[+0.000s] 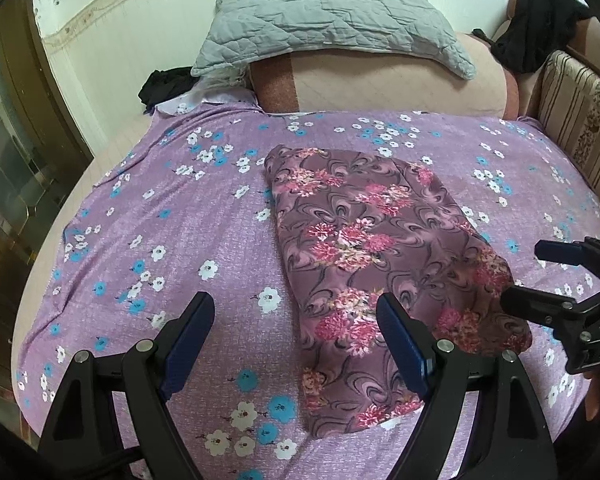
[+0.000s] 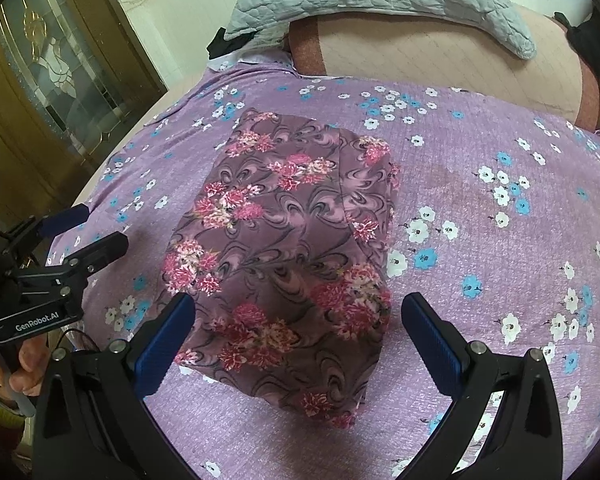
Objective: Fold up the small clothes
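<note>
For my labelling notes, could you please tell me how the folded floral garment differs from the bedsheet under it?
The folded floral garment is mauve with pink flower clusters and swirls; the bedsheet is lilac with scattered white and blue blossoms. The garment is a compact folded bundle; the bedsheet is spread across the bed. Both are purplish floral fabrics.

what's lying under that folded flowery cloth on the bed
The folded cloth lies flat on the purple bedsheet, which shows all around it. Anything tucked inside the folds is hidden.

Folded garment (image 1: 384, 248) on bed sheet (image 1: 180, 220), pillow (image 1: 328, 20) behind, on bolster (image 1: 380, 84)
</note>
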Motion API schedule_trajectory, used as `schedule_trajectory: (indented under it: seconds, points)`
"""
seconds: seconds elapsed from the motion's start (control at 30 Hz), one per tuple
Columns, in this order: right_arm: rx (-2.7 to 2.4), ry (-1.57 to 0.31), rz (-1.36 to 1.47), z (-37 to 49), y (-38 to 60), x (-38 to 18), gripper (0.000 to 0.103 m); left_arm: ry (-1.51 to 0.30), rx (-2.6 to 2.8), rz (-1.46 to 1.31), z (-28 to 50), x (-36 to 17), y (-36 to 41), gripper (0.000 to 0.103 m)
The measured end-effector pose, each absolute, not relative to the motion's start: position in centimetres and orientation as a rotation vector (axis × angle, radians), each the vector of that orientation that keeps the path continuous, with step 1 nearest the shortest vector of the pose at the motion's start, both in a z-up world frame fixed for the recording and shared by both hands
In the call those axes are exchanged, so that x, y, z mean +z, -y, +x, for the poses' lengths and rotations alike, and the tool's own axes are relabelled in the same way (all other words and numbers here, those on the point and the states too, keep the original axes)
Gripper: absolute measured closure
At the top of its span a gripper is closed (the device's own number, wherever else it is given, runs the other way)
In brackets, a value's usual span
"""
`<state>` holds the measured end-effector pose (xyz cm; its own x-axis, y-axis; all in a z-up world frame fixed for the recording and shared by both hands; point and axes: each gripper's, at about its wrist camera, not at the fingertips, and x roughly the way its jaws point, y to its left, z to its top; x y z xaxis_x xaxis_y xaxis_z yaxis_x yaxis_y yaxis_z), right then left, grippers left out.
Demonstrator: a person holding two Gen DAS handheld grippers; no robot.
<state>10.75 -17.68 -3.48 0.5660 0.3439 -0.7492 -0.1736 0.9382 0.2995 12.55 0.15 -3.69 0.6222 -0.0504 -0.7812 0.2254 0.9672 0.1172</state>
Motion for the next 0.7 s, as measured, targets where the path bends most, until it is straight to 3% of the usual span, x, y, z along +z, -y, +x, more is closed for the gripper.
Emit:
schedule_trajectory:
  seconds: [0.7]
  points:
    - [0.312,-0.918,0.216,11.06,17.06,-4.07,0.0,-0.868,-0.168,0.197,11.93,-4.05,0.02,0.019]
